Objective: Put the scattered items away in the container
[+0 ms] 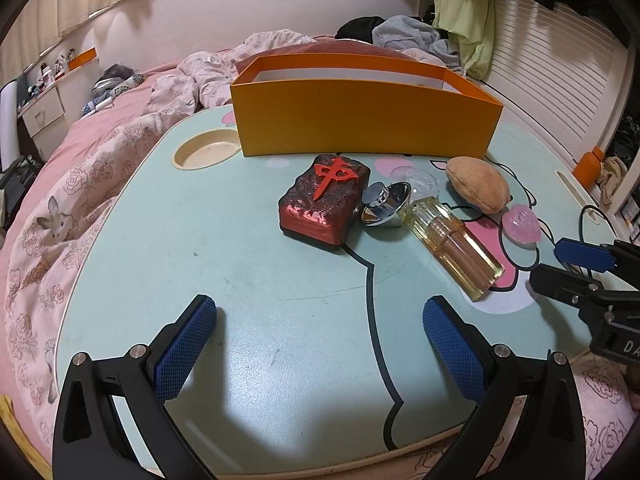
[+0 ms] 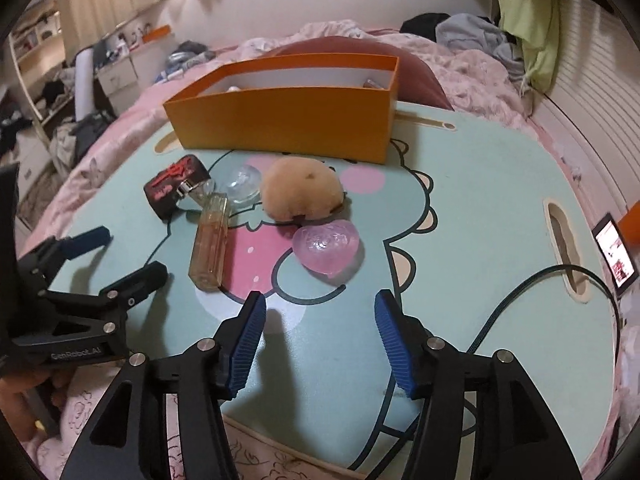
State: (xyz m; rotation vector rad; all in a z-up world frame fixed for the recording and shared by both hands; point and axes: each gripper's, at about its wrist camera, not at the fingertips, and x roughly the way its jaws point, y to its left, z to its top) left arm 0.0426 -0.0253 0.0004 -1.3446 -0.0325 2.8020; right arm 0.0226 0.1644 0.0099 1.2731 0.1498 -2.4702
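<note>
An orange box (image 1: 360, 120) (image 2: 288, 120) stands at the far side of the teal lap table (image 1: 240, 280) (image 2: 480, 200). In front of it lie a red carved tile block (image 1: 324, 204) (image 2: 176, 184), a perfume bottle with a silver cap (image 1: 452, 244) (image 2: 210, 244), a clear round piece (image 2: 244, 184), a tan plush (image 1: 478, 186) (image 2: 302, 188) and a pink heart-shaped piece (image 1: 522, 226) (image 2: 328, 248). My left gripper (image 1: 320, 308) (image 2: 132, 252) hovers open and empty, short of the block. Just short of the pink heart, my right gripper (image 2: 320, 300) (image 1: 548, 264) is open with nothing between its pads.
A round cup recess (image 1: 204, 152) sits at the table's far left, a handle slot (image 2: 564, 248) at its right. A black cable (image 2: 520, 292) runs over the right edge towards a lit screen (image 2: 614, 260). Pink bedding (image 1: 80, 200) surrounds the table.
</note>
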